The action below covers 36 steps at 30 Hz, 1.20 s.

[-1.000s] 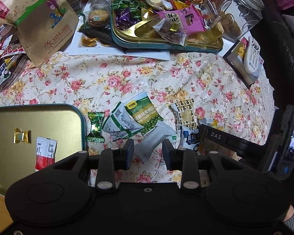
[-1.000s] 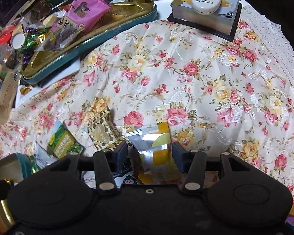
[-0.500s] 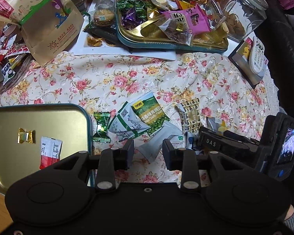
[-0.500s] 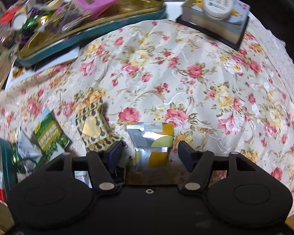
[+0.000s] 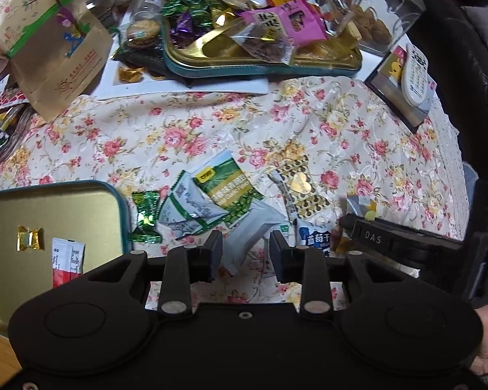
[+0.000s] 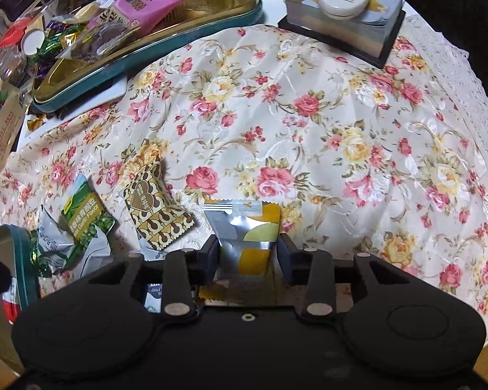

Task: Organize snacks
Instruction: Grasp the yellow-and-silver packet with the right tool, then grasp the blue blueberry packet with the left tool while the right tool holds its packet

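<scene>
My right gripper [image 6: 248, 249] is open, its fingers either side of a silver and yellow snack packet [image 6: 249, 227] lying on the floral cloth. My left gripper [image 5: 246, 247] is open over a white packet [image 5: 253, 230]. Beside it lie a green pea packet [image 5: 227, 188], a grey and green packet [image 5: 185, 211], a green candy [image 5: 144, 216], a brown heart-patterned packet [image 5: 301, 191] and a blue packet [image 5: 314, 235]. A gold tray [image 5: 81, 214] at the left holds a gold candy [image 5: 30, 238] and a red and white sachet [image 5: 66, 263].
A second gold tray [image 5: 309, 65] heaped with sweets stands at the back. A paper bag [image 5: 55, 42] and jars [image 5: 384, 9] stand behind. A remote on a book [image 6: 345, 9] lies at the far right. The table edge runs along the right.
My right gripper opened wider, then narrowed its fingers towards the silver and yellow packet. My left gripper drifted slightly and stayed open.
</scene>
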Motion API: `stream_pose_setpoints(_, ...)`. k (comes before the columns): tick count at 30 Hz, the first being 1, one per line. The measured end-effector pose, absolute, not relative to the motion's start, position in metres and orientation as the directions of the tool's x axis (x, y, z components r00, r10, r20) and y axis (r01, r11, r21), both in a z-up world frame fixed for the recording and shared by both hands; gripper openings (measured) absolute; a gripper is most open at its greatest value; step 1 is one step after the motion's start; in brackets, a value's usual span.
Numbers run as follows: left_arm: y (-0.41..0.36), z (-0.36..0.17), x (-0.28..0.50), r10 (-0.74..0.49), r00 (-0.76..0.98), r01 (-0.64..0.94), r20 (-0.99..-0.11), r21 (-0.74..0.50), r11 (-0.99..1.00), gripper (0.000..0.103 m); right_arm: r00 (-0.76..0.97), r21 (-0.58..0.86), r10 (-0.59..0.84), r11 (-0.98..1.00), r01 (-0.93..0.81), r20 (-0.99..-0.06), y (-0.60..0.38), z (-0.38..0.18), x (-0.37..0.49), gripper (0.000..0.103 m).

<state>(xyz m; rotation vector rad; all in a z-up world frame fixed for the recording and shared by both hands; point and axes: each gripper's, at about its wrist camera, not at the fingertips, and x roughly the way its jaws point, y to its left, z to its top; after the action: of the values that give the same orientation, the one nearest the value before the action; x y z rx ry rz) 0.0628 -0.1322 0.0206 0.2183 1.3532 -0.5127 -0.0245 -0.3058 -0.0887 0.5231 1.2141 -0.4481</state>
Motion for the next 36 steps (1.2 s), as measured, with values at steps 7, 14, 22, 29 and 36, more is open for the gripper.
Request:
stream_pose_setpoints(7,-0.165,0.005,0.041,-0.222,0.111,0.539,-0.969,-0.129,0.832,0.042,0.305,0.137,-0.078,0.769,0.625,-0.949,-0.320,-0.056,-0.034,0.040)
stream_pose_setpoints(14,-0.191,-0.008,0.024,-0.242,0.094,0.566,-0.966,-0.148,0.811,0.042,0.354,0.170,-0.111,0.722,0.671,-0.929,-0.338,-0.018,-0.051,0.040)
stream_pose_setpoints(22,-0.209,-0.036,0.014,-0.177,0.100,0.574,-0.979,-0.088,0.814,0.042,0.432,0.241,-0.146,0.654,0.717,-0.890,-0.356,0.015,-0.069,0.040)
stream_pose_setpoints(29,-0.218,-0.047,0.009,-0.150,0.133,0.575,-0.980,-0.047,0.817,0.042,0.475,0.275,-0.140,0.662,0.697,-0.869,-0.352,0.029,-0.074,0.040)
stream_pose_setpoints(36,-0.226,-0.051,0.008,-0.143,0.165,0.560,-0.976,-0.027,0.828,0.043,0.486,0.288,-0.134,0.660,0.694,-0.864,-0.351,0.030,-0.079,0.040)
